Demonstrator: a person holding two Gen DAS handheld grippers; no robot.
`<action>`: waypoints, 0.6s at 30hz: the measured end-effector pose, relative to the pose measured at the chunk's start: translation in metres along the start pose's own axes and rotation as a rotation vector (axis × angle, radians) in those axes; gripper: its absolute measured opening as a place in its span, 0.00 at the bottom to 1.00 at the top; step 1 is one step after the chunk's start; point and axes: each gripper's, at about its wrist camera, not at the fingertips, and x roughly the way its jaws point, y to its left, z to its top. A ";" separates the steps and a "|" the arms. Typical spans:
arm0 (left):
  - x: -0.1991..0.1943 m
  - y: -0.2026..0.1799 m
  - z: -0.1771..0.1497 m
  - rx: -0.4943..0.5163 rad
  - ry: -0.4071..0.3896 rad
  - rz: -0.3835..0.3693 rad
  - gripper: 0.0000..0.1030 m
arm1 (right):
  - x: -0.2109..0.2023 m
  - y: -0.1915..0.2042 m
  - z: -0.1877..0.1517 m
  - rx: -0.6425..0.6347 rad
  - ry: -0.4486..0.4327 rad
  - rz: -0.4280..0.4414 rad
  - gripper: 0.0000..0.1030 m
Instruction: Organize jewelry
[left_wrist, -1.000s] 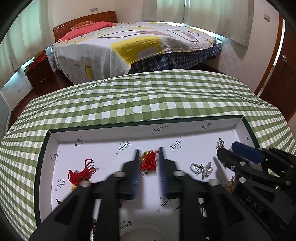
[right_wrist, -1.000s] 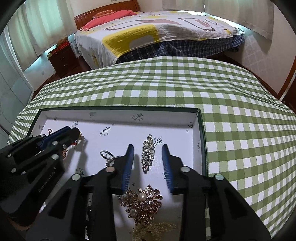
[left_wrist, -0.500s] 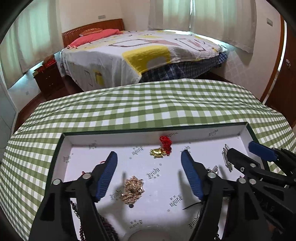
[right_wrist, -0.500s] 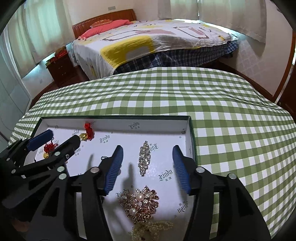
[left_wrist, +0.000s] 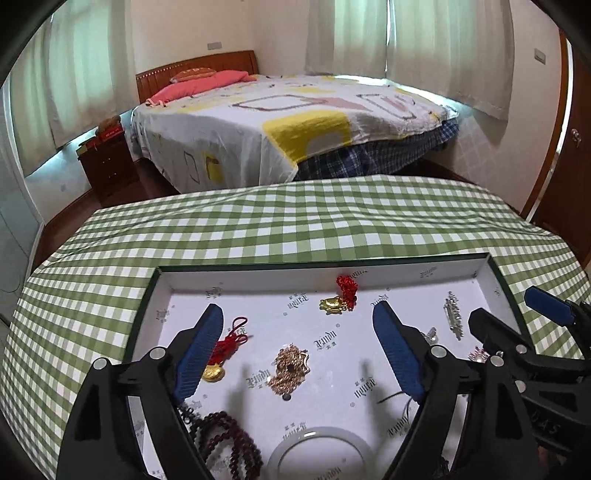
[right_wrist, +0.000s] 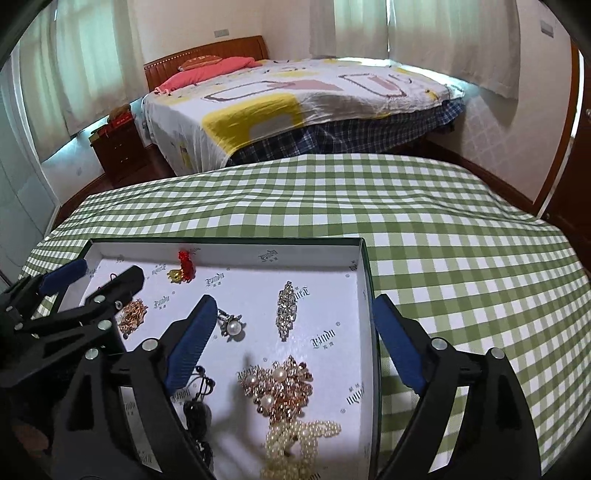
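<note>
A shallow white-lined box with a dark green rim (left_wrist: 325, 260) (right_wrist: 364, 280) sits on the green checked table and holds loose jewelry. My left gripper (left_wrist: 297, 350) is open and empty above a gold filigree pendant (left_wrist: 290, 369); a red knot with gold charm (left_wrist: 341, 297) lies near the far wall, and another (left_wrist: 225, 349) is by the left finger. My right gripper (right_wrist: 291, 339) is open and empty above a rhinestone bar brooch (right_wrist: 286, 308), a pearl ring (right_wrist: 231, 325), a pearl cluster brooch (right_wrist: 279, 382) and a pearl brooch (right_wrist: 299, 443).
Dark beads (left_wrist: 229, 439) and a white bangle (left_wrist: 321, 454) lie at the box's near edge. The checked tablecloth (right_wrist: 461, 258) spreads right of and beyond the box. A bed (left_wrist: 288, 122) and nightstand (left_wrist: 107, 162) stand behind the table.
Both grippers opened from nearly shut to wide. The left one let go of the red knot charm, which now lies near the box's far wall, and both pulled back.
</note>
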 end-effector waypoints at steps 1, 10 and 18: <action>-0.003 0.001 -0.001 -0.002 -0.006 0.001 0.79 | -0.003 0.000 -0.002 0.003 -0.006 -0.001 0.86; -0.032 0.006 -0.021 0.022 -0.059 0.026 0.80 | -0.028 0.005 -0.022 0.030 -0.039 -0.003 0.87; -0.078 0.011 -0.051 0.029 -0.111 0.034 0.80 | -0.072 0.016 -0.048 0.019 -0.087 -0.008 0.87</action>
